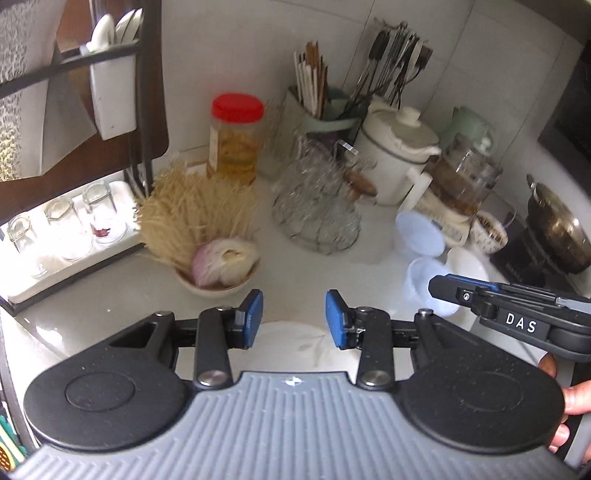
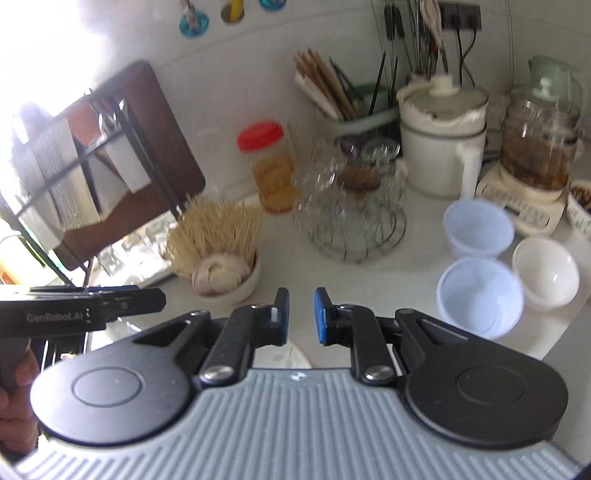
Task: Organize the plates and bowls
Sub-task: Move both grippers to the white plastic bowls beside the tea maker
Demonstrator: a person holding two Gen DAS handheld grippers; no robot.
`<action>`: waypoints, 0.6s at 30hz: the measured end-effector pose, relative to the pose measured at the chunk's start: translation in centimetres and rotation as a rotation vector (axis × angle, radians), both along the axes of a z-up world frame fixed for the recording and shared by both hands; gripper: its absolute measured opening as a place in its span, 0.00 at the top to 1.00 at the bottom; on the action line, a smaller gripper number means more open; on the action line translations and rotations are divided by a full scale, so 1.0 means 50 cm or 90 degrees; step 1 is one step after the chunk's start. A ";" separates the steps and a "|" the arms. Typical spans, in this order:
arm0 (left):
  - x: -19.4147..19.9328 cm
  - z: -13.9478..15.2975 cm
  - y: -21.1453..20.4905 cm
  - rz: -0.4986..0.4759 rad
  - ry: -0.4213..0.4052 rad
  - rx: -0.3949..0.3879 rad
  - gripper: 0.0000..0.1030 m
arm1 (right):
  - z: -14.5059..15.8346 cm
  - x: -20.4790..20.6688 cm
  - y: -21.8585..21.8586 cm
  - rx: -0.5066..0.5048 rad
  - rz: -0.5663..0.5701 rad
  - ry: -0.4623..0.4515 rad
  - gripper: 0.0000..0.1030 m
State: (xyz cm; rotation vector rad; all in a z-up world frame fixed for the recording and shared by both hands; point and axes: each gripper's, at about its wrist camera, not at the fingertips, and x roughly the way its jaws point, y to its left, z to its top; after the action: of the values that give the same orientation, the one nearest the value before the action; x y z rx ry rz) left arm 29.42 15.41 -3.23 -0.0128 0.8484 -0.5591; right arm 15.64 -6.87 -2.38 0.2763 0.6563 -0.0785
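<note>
My left gripper (image 1: 294,318) is open and empty, just above a white plate (image 1: 291,345) with a faint leaf print on the white counter. My right gripper (image 2: 301,315) is open and empty over the same plate's edge (image 2: 284,356); it also shows in the left wrist view (image 1: 443,286). Two pale blue plastic bowls (image 2: 478,229) (image 2: 480,291) and a white bowl (image 2: 546,271) sit to the right. A cream bowl (image 1: 214,284) with onion and dry noodles stands just beyond the left gripper. Plates (image 1: 118,27) stand in a black dish rack at upper left.
A red-lidded jar (image 1: 234,138), a wire basket of glassware (image 1: 317,206), a white pot (image 1: 397,155), a utensil holder (image 1: 325,107), a glass kettle (image 1: 465,177) and a wok (image 1: 557,229) crowd the back. Upturned glasses (image 1: 66,225) sit on the rack's tray.
</note>
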 end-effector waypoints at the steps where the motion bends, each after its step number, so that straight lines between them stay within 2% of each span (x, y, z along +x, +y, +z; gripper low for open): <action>1: -0.006 0.005 -0.010 0.004 -0.002 -0.006 0.58 | 0.009 -0.004 -0.011 -0.005 0.003 -0.010 0.83; 4: -0.017 0.014 -0.054 0.015 -0.006 -0.005 0.58 | 0.027 -0.016 -0.051 -0.019 0.003 -0.027 0.83; 7: -0.018 0.015 -0.110 0.020 0.003 -0.003 0.58 | 0.024 -0.024 -0.102 -0.007 -0.004 -0.035 0.82; 11: -0.022 0.005 -0.185 0.008 -0.008 0.015 0.58 | -0.002 -0.030 -0.173 0.005 -0.031 -0.022 0.82; 18: 0.013 -0.046 -0.315 -0.022 0.025 0.023 0.58 | -0.050 -0.039 -0.291 0.019 -0.089 0.011 0.82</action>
State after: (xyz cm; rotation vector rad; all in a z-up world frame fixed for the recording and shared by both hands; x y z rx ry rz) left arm 30.06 -0.35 -5.52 0.0239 0.8986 -0.5774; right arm 13.70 -21.40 -4.89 0.3512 0.6546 -0.2048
